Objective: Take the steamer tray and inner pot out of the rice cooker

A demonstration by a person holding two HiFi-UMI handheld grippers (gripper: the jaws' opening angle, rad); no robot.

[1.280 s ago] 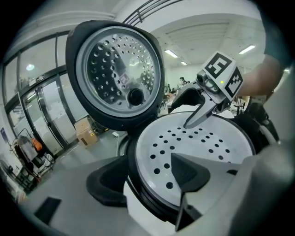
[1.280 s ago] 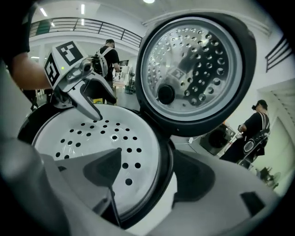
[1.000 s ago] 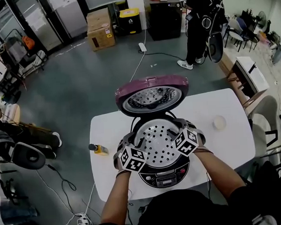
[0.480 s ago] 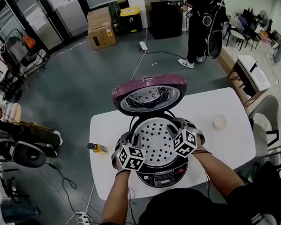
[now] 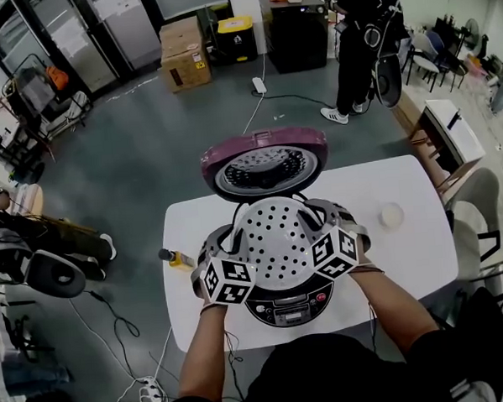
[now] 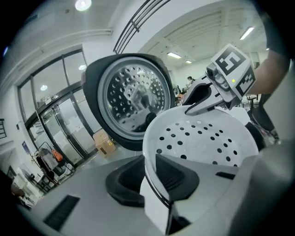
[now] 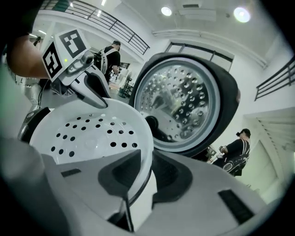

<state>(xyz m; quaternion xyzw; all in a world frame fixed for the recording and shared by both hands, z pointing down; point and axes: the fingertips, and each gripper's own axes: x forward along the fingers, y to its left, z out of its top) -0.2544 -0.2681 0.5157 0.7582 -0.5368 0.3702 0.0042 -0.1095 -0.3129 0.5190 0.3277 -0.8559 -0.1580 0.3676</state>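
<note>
Left gripper point(image 6: 150, 171): my jaws have just been closing and are now clamped on the near rim of the steamer tray, one pad inside the rim and one outside. In the head view it sits at the tray's left edge, marker cube facing up.
Right gripper point(image 7: 146, 173): same story. The jaws have just been closing and now pinch the tray's rim between them, at the tray's right edge in the head view.
Steamer tray point(image 5: 274, 239): white, round and dotted with holes. I hold it by two opposite sides at the centre of the head view, roughly level and raised over the cooker's opening.
Rice cooker point(image 5: 292, 305): it stands on the desk just below the tray, with its dark control panel showing at the lower edge of the tray.
Lid point(image 5: 265, 163): open and standing up behind the tray. It has a purple shell, and its shiny perforated inner plate faces me.
Inner pot: covered by the tray, so I cannot make it out.
Desk point(image 5: 406, 259): white. A small yellow item point(image 5: 179, 261) lies left of the cooker and a small round white item point(image 5: 392, 217) lies to its right, both well apart from it.
Background: a person point(image 5: 365, 39) stands at the upper right of the head view.
</note>
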